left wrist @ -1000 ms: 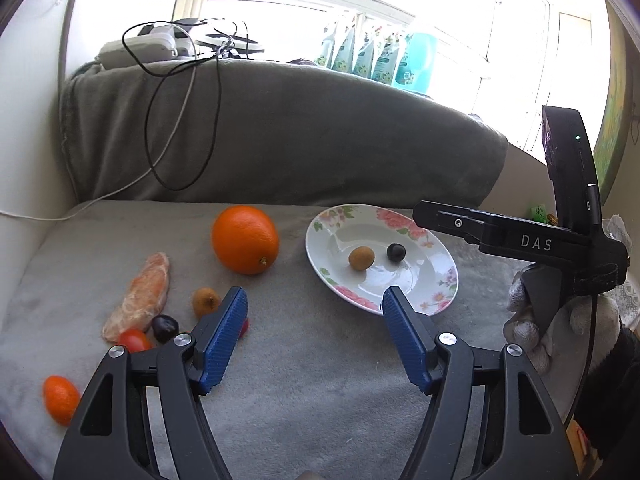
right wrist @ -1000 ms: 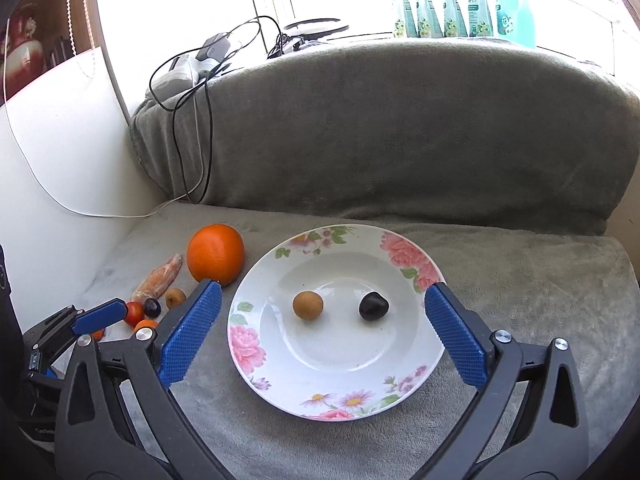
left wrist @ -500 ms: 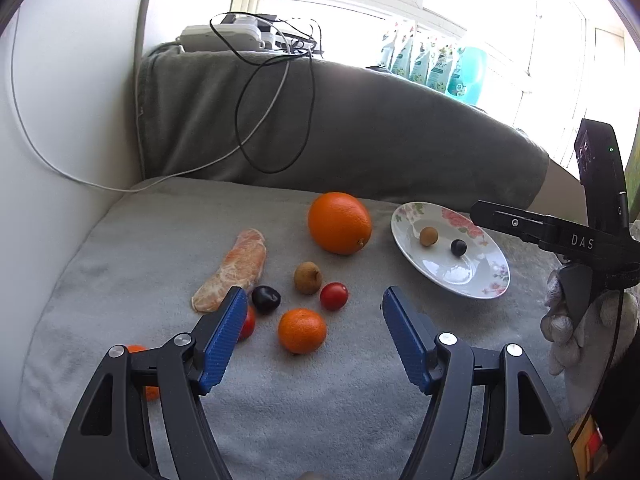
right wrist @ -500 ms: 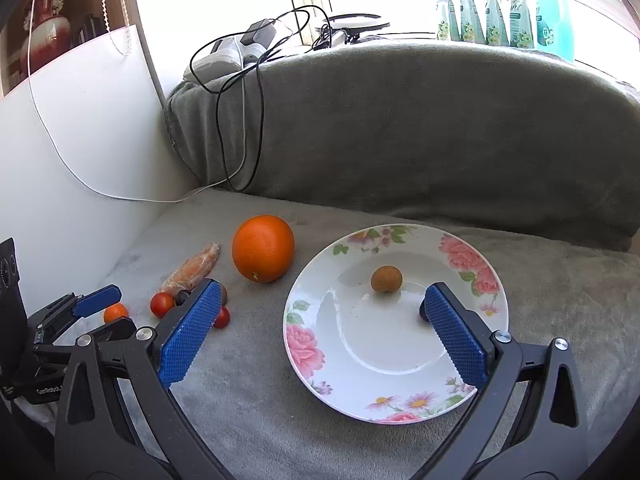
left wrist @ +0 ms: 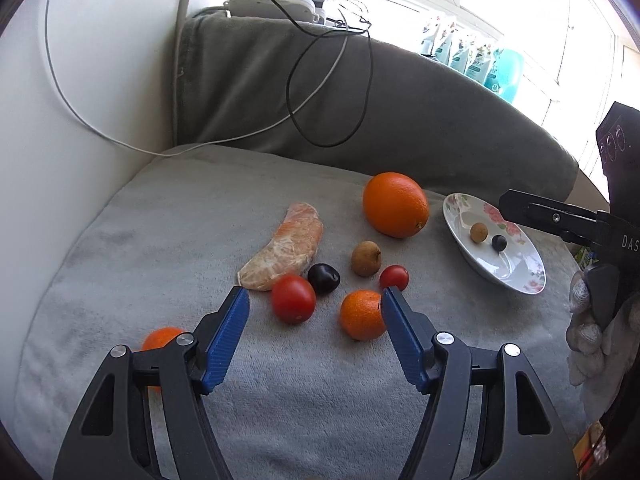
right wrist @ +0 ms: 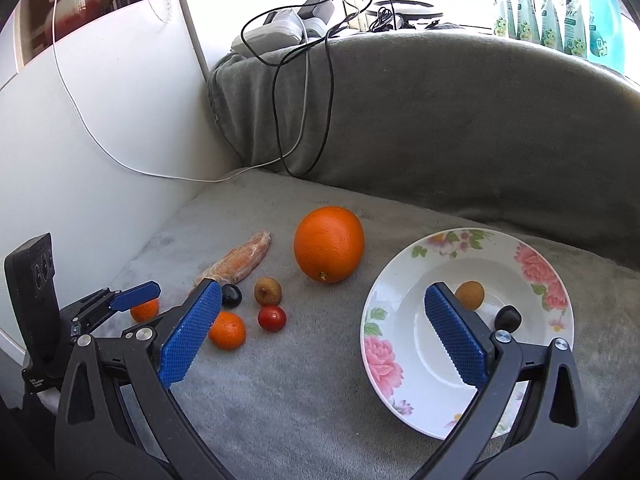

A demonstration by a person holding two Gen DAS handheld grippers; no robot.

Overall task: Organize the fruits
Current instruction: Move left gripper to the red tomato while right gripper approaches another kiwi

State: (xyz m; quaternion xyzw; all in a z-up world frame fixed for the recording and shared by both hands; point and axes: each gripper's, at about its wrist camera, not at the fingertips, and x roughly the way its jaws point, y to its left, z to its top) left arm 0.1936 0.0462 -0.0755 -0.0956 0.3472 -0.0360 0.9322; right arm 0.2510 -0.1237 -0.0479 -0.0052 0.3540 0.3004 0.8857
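Loose on the grey blanket [left wrist: 160, 208], well left of the flowered plate [left wrist: 532, 276]: one big orange [left wrist: 395, 205], one peeled segment chunk [left wrist: 282, 249], two small mandarins [left wrist: 361, 314] [left wrist: 160, 338], two red tomatoes [left wrist: 293, 299] [left wrist: 394, 277], one dark plum [left wrist: 323, 277], one brown longan [left wrist: 366, 258]. Already in the plate: one more brown fruit [right wrist: 469, 294], one dark one [right wrist: 507, 318].

Left tongs [left wrist: 315, 306] released, spread wide, empty, above the nearer tomato and mandarin. Right tongs [right wrist: 320, 312] likewise released, empty, partly over the plate.

Probably light, thin-skinned, prone to roll; tomato soft, easily bruised. Best pinched gently across the widest middle.
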